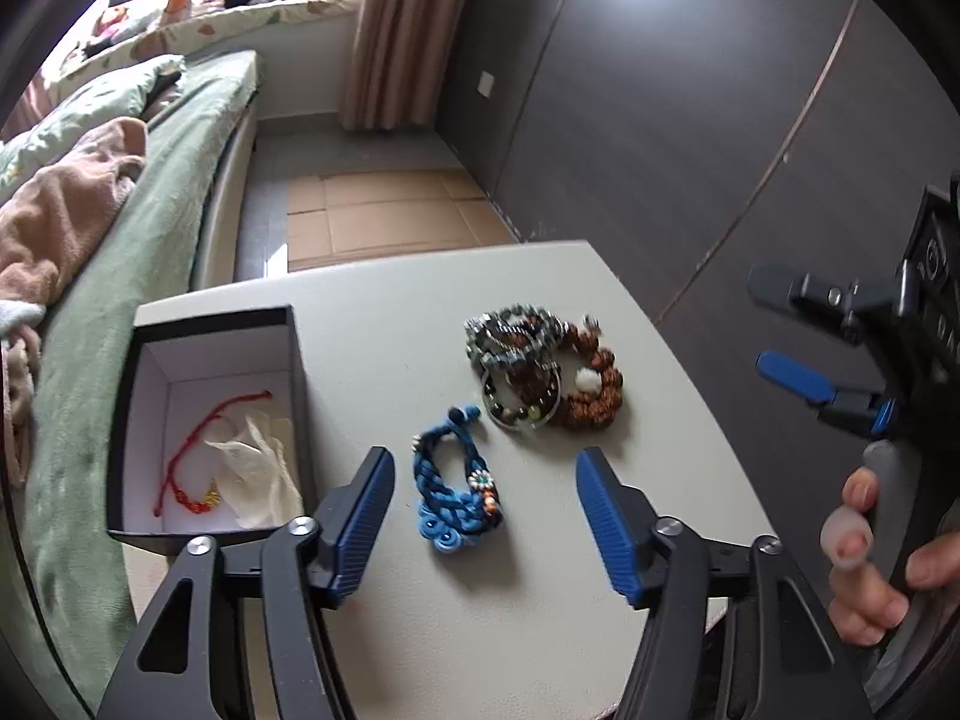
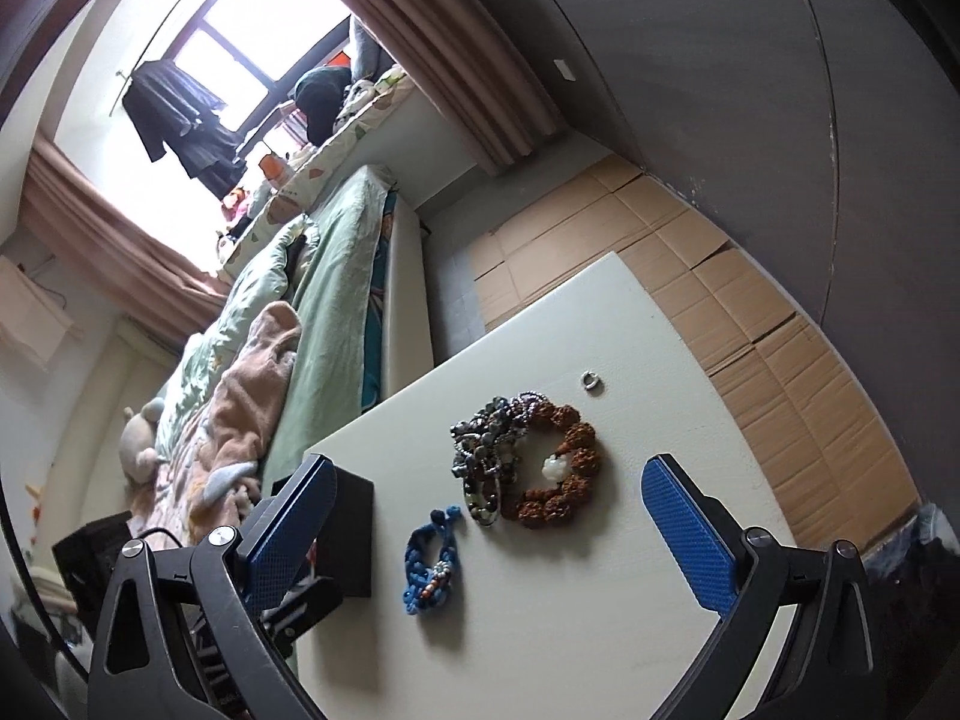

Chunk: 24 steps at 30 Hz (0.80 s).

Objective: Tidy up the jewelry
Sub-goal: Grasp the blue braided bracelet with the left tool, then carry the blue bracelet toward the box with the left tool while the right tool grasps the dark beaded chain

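Two grippers are in view, both with jaws spread apart and nothing between them. The left gripper (image 1: 486, 516) hovers above the white table (image 1: 384, 312), and the blue braided bracelet (image 1: 459, 480) lies on the tabletop directly between and just ahead of its fingers, touching neither. To that gripper's left, close beside its left finger, stands an open black box (image 1: 210, 324) with a white interior. Inside the box lie a red cord bracelet (image 1: 192, 462) and a crumpled piece of white tissue (image 1: 258, 468); the two touch or overlap near the box floor.

Further ahead of the left gripper and slightly right sits a heap of jewelry: a grey beaded strand (image 1: 510, 336), a brown seed-bead bracelet (image 1: 591, 390) with one white bead, and a clear bangle (image 1: 521, 405) leaning across them. How the pieces are tangled cannot be told.

The right gripper (image 2: 486, 516) is held off the table's right edge, a hand (image 1: 870, 552) on its handle in the left wrist view. In its own view the heap lies ahead of it, the blue bracelet nearer and to the left. A small silver ring (image 2: 593, 382) lies alone beyond the heap, apart from it. A bed (image 1: 150, 180) with green bedding stands past the table's left side.
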### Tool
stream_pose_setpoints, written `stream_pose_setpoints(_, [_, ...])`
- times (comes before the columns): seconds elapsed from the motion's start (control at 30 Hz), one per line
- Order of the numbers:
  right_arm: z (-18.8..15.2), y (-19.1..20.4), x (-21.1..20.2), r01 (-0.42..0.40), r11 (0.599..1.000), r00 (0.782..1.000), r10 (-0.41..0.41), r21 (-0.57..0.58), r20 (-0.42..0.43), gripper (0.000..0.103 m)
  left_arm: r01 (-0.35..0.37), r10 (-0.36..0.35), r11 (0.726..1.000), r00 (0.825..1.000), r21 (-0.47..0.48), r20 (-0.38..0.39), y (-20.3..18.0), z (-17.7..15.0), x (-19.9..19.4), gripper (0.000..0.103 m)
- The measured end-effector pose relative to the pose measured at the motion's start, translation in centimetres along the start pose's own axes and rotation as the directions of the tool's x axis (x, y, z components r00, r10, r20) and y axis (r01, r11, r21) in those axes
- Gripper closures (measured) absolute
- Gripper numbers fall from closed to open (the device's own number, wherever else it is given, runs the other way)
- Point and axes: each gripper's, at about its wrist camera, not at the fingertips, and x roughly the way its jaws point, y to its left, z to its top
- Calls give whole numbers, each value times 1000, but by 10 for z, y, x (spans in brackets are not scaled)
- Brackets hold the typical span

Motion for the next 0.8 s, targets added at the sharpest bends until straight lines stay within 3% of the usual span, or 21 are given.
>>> stream_pose_setpoints(0.17, [4, -15, -3, 58, 998, 998, -58, 12, -2, 0, -31, 34, 998, 997, 53, -69, -14, -7, 26, 56])
stream_pose_setpoints(0.3, [3, -35, 7, 76, 994, 995, -70, 75, -77, 1, -52, 61, 996, 991, 73, -120, -18, -12, 46, 63])
stream_pose_setpoints(0.47, [-1, -50, 15, 113, 987, 986, -98, 110, -134, 14, -89, 104, 991, 981, 100, -164, -20, -16, 65, 66])
stream_pose_setpoints(0.6, [-4, -56, 22, 94, 986, 983, -70, 141, -168, 31, -136, 155, 982, 976, 129, -150, -19, -16, 68, 90])
stream_pose_setpoints(0.8, [-10, -54, 48, 104, 986, 970, -71, 133, -231, 48, -106, 118, 990, 984, 93, -130, -11, -11, 60, 96])
